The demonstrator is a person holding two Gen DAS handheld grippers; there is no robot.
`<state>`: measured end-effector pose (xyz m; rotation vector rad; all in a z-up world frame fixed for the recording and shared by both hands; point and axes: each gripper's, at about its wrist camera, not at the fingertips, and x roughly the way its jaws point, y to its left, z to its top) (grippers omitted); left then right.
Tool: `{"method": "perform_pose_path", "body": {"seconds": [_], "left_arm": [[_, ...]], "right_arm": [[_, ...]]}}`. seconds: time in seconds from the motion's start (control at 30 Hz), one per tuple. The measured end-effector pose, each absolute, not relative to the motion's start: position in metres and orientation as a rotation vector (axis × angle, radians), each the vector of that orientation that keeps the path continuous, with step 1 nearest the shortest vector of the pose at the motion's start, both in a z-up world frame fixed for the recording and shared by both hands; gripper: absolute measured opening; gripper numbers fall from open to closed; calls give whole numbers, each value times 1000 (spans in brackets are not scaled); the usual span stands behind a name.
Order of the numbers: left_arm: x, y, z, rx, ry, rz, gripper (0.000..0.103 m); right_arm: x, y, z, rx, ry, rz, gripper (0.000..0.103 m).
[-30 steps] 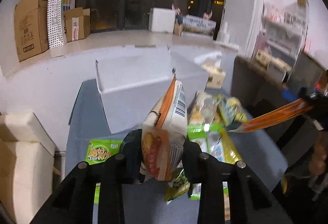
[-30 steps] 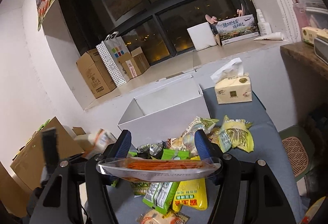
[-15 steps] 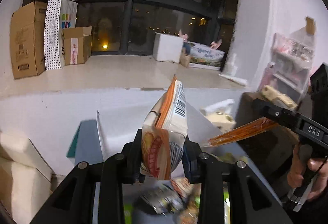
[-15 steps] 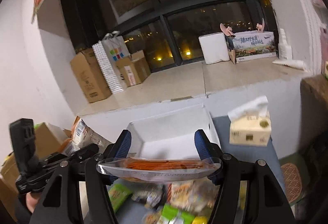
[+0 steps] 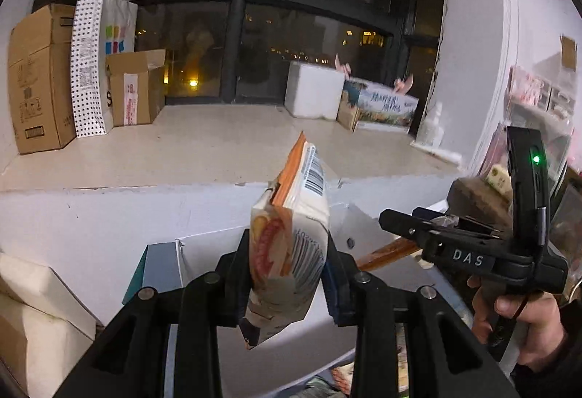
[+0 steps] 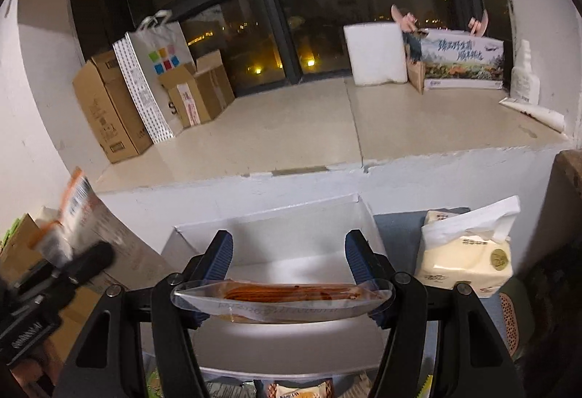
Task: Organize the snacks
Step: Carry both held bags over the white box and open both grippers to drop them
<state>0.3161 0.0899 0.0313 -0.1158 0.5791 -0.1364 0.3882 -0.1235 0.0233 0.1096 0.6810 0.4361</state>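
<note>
Dark window glass and a pale sill fill the far side, with cardboard boxes and a dotted paper bag parked at ten o'clock in the right wrist view. Below, the open white box sits on the blue-grey worktop, and both claws are over it now.

Left claw is clamped tight on an upright orange-and-white snack pouch, barcode showing. Right claw stands about half open, its jaws just easing wider, with a clear sleeve of orange sticks spanning pad to pad.

Risks, as I read it: that sleeve is held only by its ends, so a further slackening could drop it crooked or across the near rim. The two claws are close together, the right one at three o'clock in the left view, so a clash looks possible. The tall pouch could tip against the wall.

Tissue pack stands just beside the box at three o'clock; loose snacks lie at six.
</note>
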Motion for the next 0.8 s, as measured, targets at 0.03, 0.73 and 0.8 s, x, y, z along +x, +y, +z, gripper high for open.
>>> {"method": "perform_pose_path", "body": {"seconds": [0.03,0.73,0.8], "left_arm": [[323,91,26,-115,612,-143,43],[243,96,-6,-204,621,-86,103],[224,95,-9,-215,617,-80,103]], "right_arm": [[392,-120,20,103,688,431,78],[320,-149,15,61,638,516,103],[298,-156,15,39,614,534,103]]}}
